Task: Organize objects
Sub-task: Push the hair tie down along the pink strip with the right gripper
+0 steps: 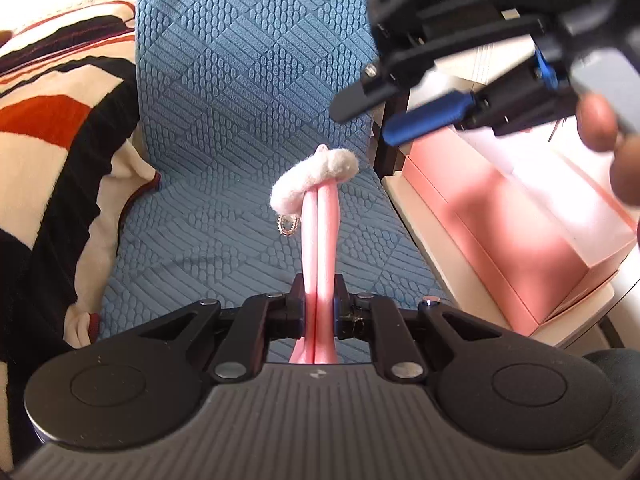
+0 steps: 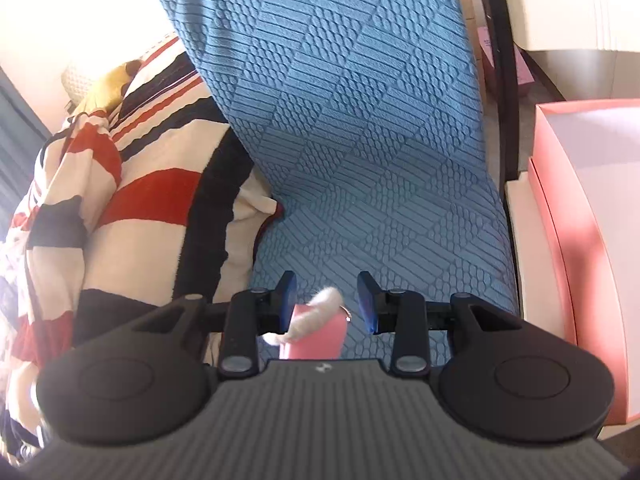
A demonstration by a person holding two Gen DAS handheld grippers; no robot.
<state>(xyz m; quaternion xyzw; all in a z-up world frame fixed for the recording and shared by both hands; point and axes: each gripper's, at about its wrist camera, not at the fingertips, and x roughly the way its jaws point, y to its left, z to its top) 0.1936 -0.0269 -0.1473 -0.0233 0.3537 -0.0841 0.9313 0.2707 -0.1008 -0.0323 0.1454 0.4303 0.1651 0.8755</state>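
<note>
The left tongs (image 1: pixel 318 312) are squeezed tight on a long pink plastic holder (image 1: pixel 320 236) made of two thin pieces side by side. It sticks out past the tips of the left tongs, over the blue bumpy fabric chair (image 1: pixel 248 80). A white fluffy hair tie (image 1: pixel 316 178) with a small shiny ring charm (image 1: pixel 289 225) sits looped around the far end of the holder.

The right tongs (image 2: pixel 326 300) are let go, with their blue tips apart. The fluffy tie and the end of the pink holder sit in the gap between the tips, and the tips do not press on them.

A striped red, black and cream blanket (image 1: pixel 60 152) lies to the left of the tongs. A pink box (image 1: pixel 532 216) sits to their right.
</note>
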